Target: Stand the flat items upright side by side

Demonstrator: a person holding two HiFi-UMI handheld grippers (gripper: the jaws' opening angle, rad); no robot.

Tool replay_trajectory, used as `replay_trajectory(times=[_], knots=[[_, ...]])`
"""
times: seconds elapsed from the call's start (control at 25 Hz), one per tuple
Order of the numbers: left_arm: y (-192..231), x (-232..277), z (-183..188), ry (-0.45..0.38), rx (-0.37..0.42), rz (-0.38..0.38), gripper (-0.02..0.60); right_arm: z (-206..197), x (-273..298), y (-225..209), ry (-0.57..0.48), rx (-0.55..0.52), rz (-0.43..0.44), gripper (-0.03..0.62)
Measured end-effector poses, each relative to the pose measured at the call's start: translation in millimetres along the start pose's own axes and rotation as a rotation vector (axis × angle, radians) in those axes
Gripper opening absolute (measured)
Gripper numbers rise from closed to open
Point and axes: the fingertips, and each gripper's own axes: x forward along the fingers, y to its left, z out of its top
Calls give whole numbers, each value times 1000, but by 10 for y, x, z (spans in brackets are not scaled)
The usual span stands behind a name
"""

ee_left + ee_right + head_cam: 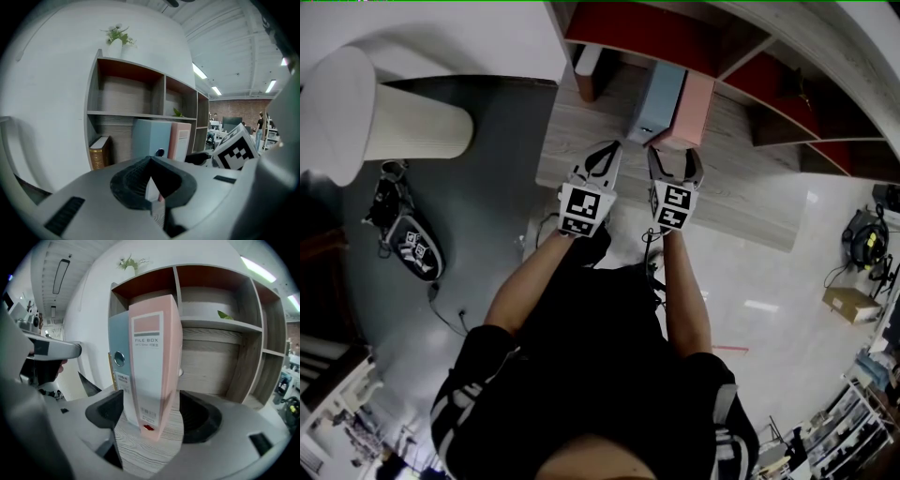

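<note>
Right gripper view: right tongs (154,418) gape around the slim pink file box (154,357); left tongs (151,164) closed, empty.

Colours: pink file box (152,357), lt-blue file box (117,341), grey wood-grain shelf (145,446).

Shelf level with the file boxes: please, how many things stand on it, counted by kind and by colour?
Blue file box: 1
Pink file box: 1
Brown book: 1
Total: 3
</note>
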Motion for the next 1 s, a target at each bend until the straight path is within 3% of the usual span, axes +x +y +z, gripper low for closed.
replay_trajectory(times=[0.04,0.12,0.8,0.88,1.0], knots=[[-4,4,-3,1,0,0,21,-18,5,-27,11,-11,-16,382],[-15,6,-3,2,0,-1,21,-30,15,-67,23,-40,-41,238],[-66,-28,31,-2,-8,0,20,59,-8,-190,6,-57,-63,224],[-98,-57,78,-9,-8,1,21,114,-147,-219,-21,-29,-64,178],[-188,-140,170,-25,6,6,21,228,-416,-275,-65,22,-59,56]])
